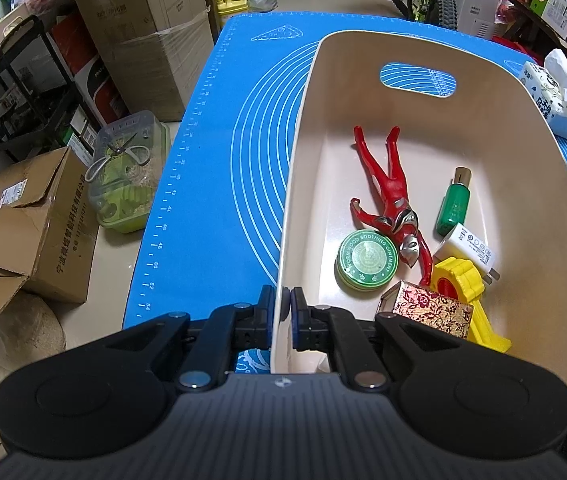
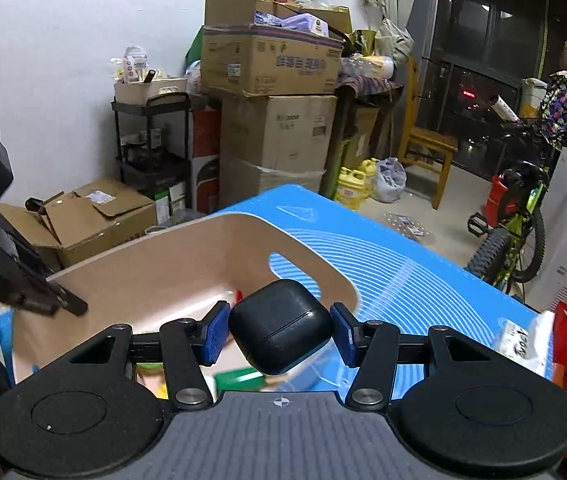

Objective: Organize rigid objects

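Carrying a black earbud case (image 2: 280, 326) over the near end of the beige bin (image 2: 155, 268), right tongs (image 2: 280, 330) pinching it by its two sides, blue pads (image 2: 215, 332) flat against it. Case sits tilted in the grip, above the bin's interior and near its rim. Left tongs (image 1: 282, 306) pressed together on the bin's near wall, one finger outside, one inside, steadying the bin (image 1: 303, 120) on the blue mat (image 1: 203, 160) that covers the counter.

Already in the bin: red toy figure (image 1: 389, 196), green round tin (image 1: 366, 259), green bottle (image 1: 453, 204), white charger plug (image 1: 468, 246), yellow plastic piece (image 1: 461, 284), patterned gold box (image 1: 429, 312).

Step in hand, as I judge it: drop the case in the bin. To do it well: keep the left grip firm so the bin does not slide, move the case on past the rim, lower it toward a bare patch of floor at the far half away from the crowded near corner, then spread the tongs only once low, so the hard case does not bounce or knock the tin. Tissue pack (image 1: 549, 96) outside the bin looks soft, likely not part of this
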Motion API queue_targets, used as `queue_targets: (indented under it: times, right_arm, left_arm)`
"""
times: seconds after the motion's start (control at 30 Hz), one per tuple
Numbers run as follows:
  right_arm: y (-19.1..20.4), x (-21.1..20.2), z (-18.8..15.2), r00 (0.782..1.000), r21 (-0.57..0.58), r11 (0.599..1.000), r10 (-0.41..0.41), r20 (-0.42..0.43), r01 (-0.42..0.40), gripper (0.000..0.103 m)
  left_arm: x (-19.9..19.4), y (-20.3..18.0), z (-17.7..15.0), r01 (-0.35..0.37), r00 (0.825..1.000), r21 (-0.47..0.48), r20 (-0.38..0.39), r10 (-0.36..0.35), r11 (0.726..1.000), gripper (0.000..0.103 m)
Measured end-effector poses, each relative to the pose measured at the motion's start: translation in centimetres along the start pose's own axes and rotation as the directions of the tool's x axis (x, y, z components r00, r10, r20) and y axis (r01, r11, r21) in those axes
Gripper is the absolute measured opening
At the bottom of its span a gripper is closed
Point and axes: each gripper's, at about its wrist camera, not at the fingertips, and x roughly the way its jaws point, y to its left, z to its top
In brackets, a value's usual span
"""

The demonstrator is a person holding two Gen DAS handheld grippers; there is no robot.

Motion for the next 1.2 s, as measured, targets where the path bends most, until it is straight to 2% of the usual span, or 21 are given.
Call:
queue_targets:
  times: [0.17,0.33,0.6,0.63,0.73,0.8,0.83,0.87,0.9,0.97,1.1,1.2]
  right_arm:
    - [2.1,2.5,0.6,0.999,0.012,1.000,0.008,-0.042,-0.007,0.059]
    - [4.6,5.6,0.1,0.991,0.024,1.000,0.005,-0.135,-0.002,0.059]
    - [6.7,9.2,-2.1,0.951,0.048,0.998,-0.018,-0.308,0.034,0.059]
    - [6.9,9.2,-2.2,0.953,0.039,0.998,-0.025,-0.302,0.039,0.064]
    - [6.8,8.8,-1.9,0.958,0.092,0.995,-0.009,-0.285,0.036,0.068]
    - [6.3,7.7,-1.4,0.969,0.144,0.989,-0.010,-0.246,0.047,0.080]
    - [6.0,7.1,-1.2,0.974,0.161,0.986,-0.014,-0.225,0.051,0.082]
    - [5.8,6.4,-1.0,0.978,0.177,0.982,-0.022,-0.206,0.059,0.086]
    - [5.6,5.6,-0.8,0.982,0.191,0.979,-0.037,-0.187,0.073,0.091]
    - [5.1,3.9,-0.5,0.985,0.212,0.971,-0.074,-0.157,0.107,0.097]
    - [4.4,0.8,-0.1,0.978,0.260,0.948,-0.148,-0.148,0.183,0.101]
    - [3.7,-1.8,-0.4,0.971,0.299,0.927,-0.194,-0.140,0.228,0.101]
  left_arm:
    - [0.0,0.0,0.0,0.000,1.000,-0.001,0.000,0.000,1.000,0.010]
    - [0.0,0.0,0.0,-0.001,1.000,0.000,0.002,0.001,1.000,0.010]
    - [0.1,0.1,0.0,0.004,1.000,-0.007,0.000,-0.004,1.000,0.010]
    - [0.1,0.1,0.0,0.005,1.000,-0.007,-0.001,-0.005,1.000,0.010]
    - [0.2,0.0,-0.1,-0.001,1.000,0.003,-0.001,0.001,1.000,0.010]
    - [0.0,-0.1,-0.1,-0.003,1.000,0.006,0.004,0.003,1.000,0.011]
    - [-0.2,-0.2,-0.1,-0.002,1.000,0.008,0.016,0.002,1.000,0.012]
    - [-0.5,-0.3,-0.1,0.000,1.000,0.007,0.022,0.000,1.000,0.023]
    - [-0.9,-0.4,-0.1,0.015,0.999,0.006,0.034,-0.015,1.000,0.040]
    - [-1.9,-0.9,-0.2,0.031,0.997,0.002,0.065,-0.031,1.000,0.056]
    - [-4.3,-2.4,-0.2,0.002,0.989,0.016,0.146,-0.004,1.000,0.071]
    - [-6.4,-3.0,-0.2,0.003,0.981,-0.008,0.193,-0.002,1.000,0.071]
